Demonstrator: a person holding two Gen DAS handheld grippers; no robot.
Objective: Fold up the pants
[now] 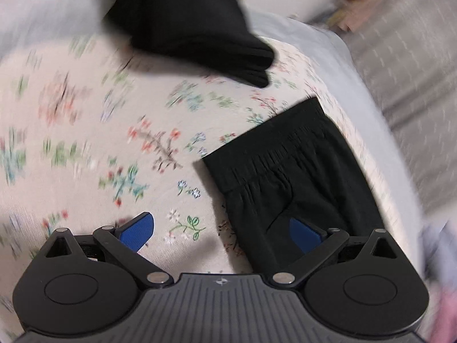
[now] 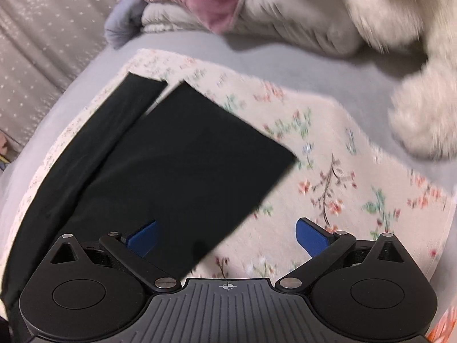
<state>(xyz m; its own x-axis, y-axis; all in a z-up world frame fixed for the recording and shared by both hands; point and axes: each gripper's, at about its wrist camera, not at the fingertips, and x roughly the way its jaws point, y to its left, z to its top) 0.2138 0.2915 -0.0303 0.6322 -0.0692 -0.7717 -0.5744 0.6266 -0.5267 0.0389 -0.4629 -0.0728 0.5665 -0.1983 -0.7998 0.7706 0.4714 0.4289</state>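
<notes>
black fabric pants lay on a cream floral-print cloth over a pale grey bed sheet
both the left gripper and right gripper hung spread apart, empty; a dark folded garment lay farther off, and a fluffy white plush toy nearby

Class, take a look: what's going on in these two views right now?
A person holds two grippers over black pants lying on a floral cloth. The left gripper is open near the elastic waistband; the right gripper is open over the leg ends. Neither grips anything. A separate dark folded garment lies further off.
</notes>
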